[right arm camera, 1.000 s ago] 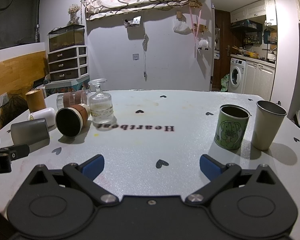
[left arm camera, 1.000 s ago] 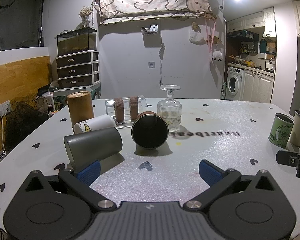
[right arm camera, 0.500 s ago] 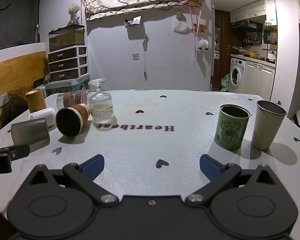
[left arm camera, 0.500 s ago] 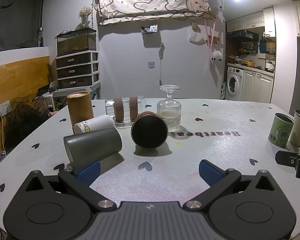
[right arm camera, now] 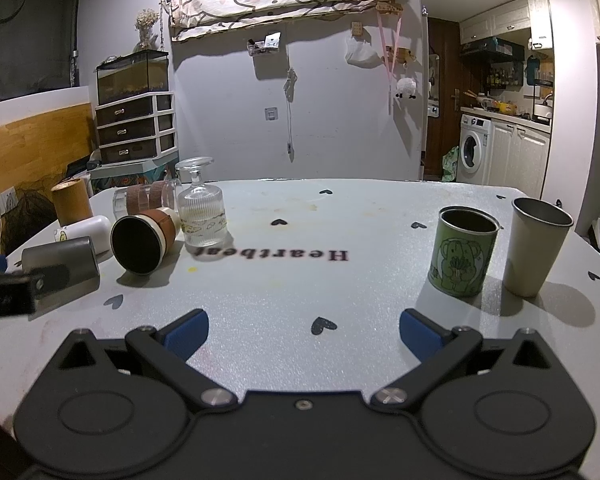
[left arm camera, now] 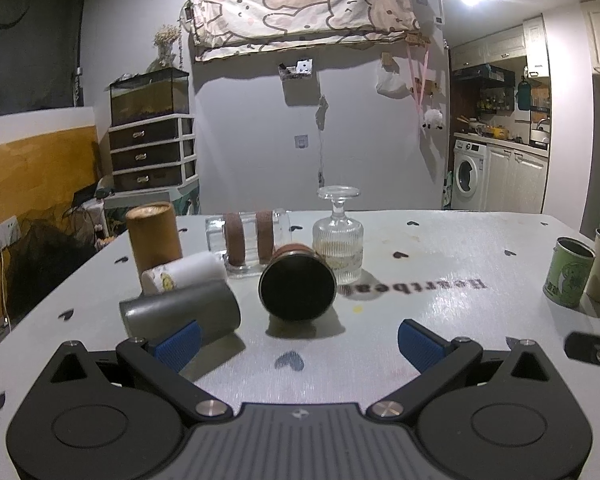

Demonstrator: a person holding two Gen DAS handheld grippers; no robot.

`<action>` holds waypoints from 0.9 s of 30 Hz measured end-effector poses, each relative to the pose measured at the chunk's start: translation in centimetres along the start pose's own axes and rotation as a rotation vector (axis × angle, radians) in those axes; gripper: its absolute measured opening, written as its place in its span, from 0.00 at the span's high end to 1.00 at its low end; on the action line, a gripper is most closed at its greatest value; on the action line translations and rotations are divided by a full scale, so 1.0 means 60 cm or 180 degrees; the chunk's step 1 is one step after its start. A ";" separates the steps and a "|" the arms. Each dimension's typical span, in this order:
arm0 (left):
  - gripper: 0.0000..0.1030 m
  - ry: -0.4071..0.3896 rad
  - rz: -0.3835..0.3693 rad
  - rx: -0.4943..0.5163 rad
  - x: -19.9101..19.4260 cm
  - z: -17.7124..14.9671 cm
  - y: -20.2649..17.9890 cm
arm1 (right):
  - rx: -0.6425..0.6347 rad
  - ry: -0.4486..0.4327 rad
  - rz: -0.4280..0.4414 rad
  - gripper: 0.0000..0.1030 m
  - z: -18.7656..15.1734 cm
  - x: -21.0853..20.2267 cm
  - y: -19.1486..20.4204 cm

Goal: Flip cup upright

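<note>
Several cups lie on their sides on the white table (left arm camera: 440, 280): a grey metal cup (left arm camera: 180, 312), a white cup (left arm camera: 184, 276), a brown-banded cup (left arm camera: 298, 288) with its dark mouth toward me, and a clear glass (left arm camera: 248, 236) with brown bands. A ribbed stemmed glass (left arm camera: 340, 248) stands upside down, and so does a brown cup (left arm camera: 152, 236). My left gripper (left arm camera: 296, 344) is open, low over the table, its left pad beside the grey cup. My right gripper (right arm camera: 304, 330) is open and empty; the grey cup (right arm camera: 60, 264) lies at its far left.
A green printed cup (right arm camera: 462, 256) and a steel tumbler (right arm camera: 536, 246) stand upright at the right. The left gripper's finger (right arm camera: 16, 290) shows at the left edge of the right wrist view. The right gripper's finger (left arm camera: 592, 350) shows at the right of the left wrist view.
The left gripper has shifted slightly forward and to the right, so the cups sit a little lower and closer. The right gripper has barely moved. No cup has moved.
</note>
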State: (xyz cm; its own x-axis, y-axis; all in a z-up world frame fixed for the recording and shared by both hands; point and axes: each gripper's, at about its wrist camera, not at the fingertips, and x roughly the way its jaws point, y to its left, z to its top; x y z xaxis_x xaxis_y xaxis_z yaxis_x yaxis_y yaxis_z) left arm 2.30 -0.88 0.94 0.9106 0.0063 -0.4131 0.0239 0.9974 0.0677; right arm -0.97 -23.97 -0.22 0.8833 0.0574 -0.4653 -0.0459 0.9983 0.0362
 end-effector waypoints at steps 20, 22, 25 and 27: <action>0.00 -0.0042 -0.0008 0.0064 0.211 0.063 -0.006 | 0.0092 0.0048 -0.0007 0.00 -0.016 0.003 -0.009; 0.00 -0.0011 -0.0002 0.0095 0.235 0.061 -0.007 | 0.0094 0.0045 -0.0024 0.00 -0.017 0.002 -0.013; 0.00 0.0063 0.0036 0.0118 0.262 0.057 -0.008 | 0.0097 0.0032 -0.0050 0.00 -0.018 -0.002 -0.016; 0.03 0.0144 0.0083 0.0161 0.276 0.053 -0.008 | 0.0111 0.0022 -0.0061 0.00 -0.017 -0.004 -0.019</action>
State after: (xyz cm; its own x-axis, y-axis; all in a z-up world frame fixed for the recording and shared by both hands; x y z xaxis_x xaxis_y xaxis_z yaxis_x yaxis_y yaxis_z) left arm 18.71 -1.48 -3.04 0.8916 0.0366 -0.4513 0.0223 0.9920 0.1244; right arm -1.62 -25.12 -1.06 0.8806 0.0386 -0.4723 -0.0127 0.9982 0.0579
